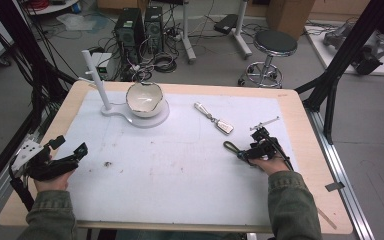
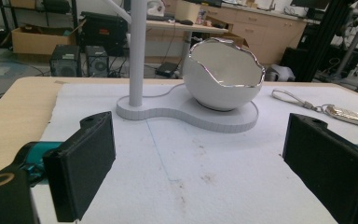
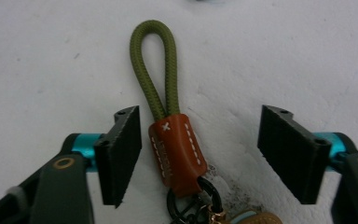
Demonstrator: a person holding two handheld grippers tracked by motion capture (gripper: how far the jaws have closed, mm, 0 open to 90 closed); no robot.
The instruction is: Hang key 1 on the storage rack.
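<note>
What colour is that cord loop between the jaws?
Olive green cord loop, clearest in the right gripper view.

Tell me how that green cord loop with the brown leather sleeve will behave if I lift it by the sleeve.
The green cord loop looks woven, so it will probably flop. The brown leather sleeve looks stitched and firm, likely a fair grip for the right gripper. The black ring and whatever hangs below it would probably dangle and swing.

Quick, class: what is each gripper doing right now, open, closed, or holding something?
Left gripper: open, holding nothing.
Right gripper: open around the keychain strap, not yet gripping it.
</note>
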